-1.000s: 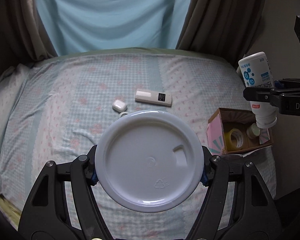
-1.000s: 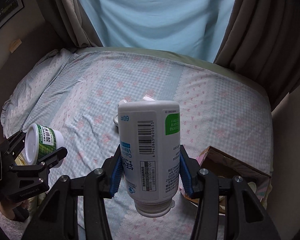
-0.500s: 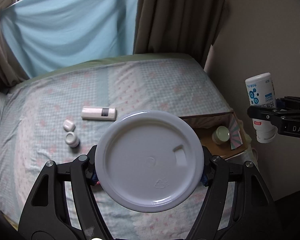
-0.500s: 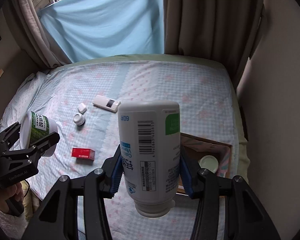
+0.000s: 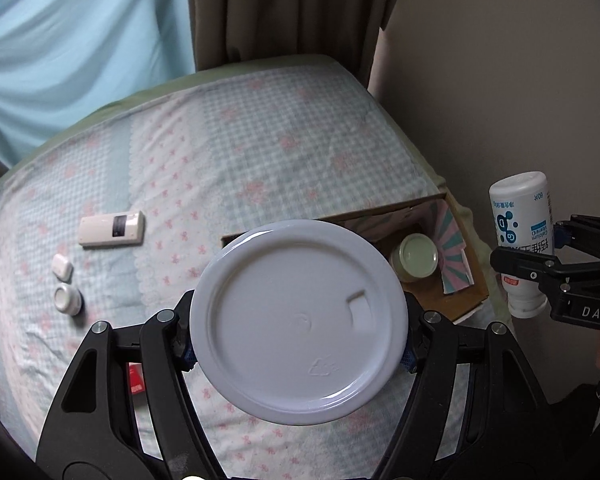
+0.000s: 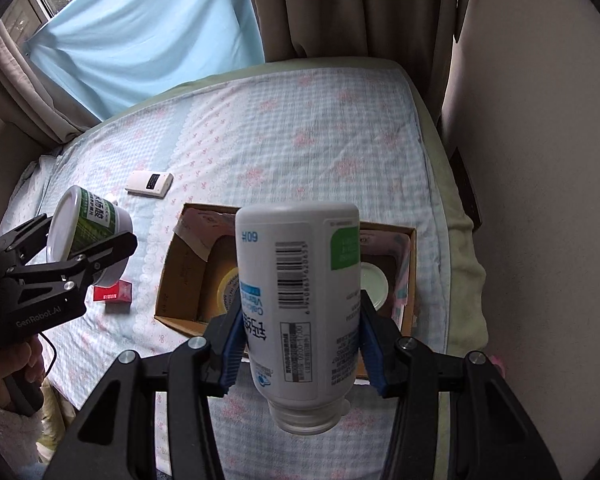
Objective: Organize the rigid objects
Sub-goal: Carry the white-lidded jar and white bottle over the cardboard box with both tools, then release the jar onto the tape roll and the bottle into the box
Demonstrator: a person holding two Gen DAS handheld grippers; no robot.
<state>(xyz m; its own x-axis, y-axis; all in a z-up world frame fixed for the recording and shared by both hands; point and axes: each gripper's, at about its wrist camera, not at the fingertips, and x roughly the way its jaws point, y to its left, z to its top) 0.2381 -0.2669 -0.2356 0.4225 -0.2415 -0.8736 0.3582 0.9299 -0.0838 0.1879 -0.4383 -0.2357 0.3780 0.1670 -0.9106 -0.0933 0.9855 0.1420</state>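
My left gripper is shut on a white tub with a green label, and its round white base faces the left wrist camera. From the right wrist view the tub hangs above the bed, left of the cardboard box. My right gripper is shut on a white supplement bottle, held cap down over the box's near edge. The box holds a tape roll and a pale-lidded jar. In the left wrist view the bottle hangs to the right of the box.
On the checked bedspread lie a white remote, a white earbud case, a small white jar and a red packet. A wall runs close along the bed's right side. Curtains hang behind the bed.
Both grippers swept right across the bed and sank a little, each keeping its grip. The box has come from the right edge to just ahead of both; the remote has slid left.
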